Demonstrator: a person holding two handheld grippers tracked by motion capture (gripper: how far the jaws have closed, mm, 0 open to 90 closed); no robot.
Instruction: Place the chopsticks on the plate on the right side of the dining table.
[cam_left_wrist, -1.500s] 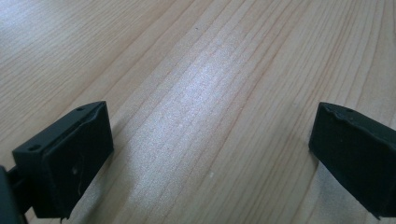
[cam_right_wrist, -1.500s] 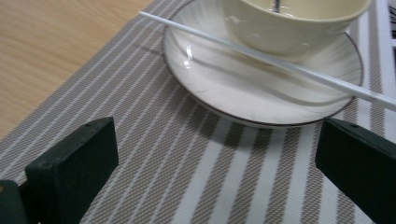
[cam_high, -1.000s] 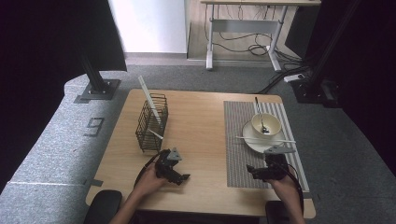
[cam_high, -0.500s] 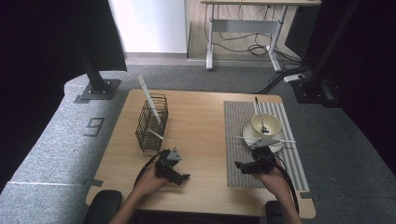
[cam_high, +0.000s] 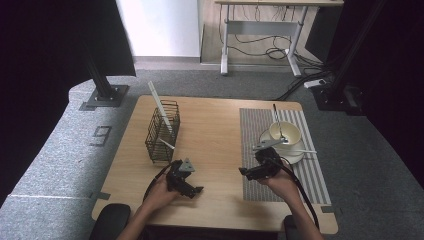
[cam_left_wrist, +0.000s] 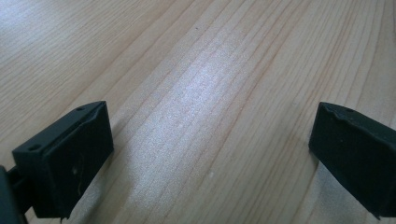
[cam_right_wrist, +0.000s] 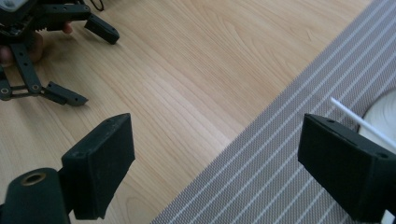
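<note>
My left gripper (cam_high: 196, 182) rests low over the near part of the wooden table (cam_high: 215, 125). Its jaws stand open over bare wood in the left gripper view (cam_left_wrist: 205, 140). My right gripper (cam_high: 245, 173) hovers over the left edge of the grey striped mat (cam_high: 260, 120) and points left. It is open (cam_right_wrist: 215, 154); its jaws have just been closing a little, with nothing between them. Right of it, a cream bowl (cam_high: 286, 133) with a utensil sits on a white plate (cam_high: 295, 156), and a white stick (cam_right_wrist: 357, 119) lies across the plate.
A dark wire basket (cam_high: 161, 135) stands on the table's left part with a white stick (cam_high: 159, 106) leaning out of it. The left gripper (cam_right_wrist: 42, 51) lies across the wood in the right gripper view. Grey floor mats surround the table.
The right gripper has moved left and a little up, from in front of the plate to the mat's left edge. The left gripper has stayed in place.
</note>
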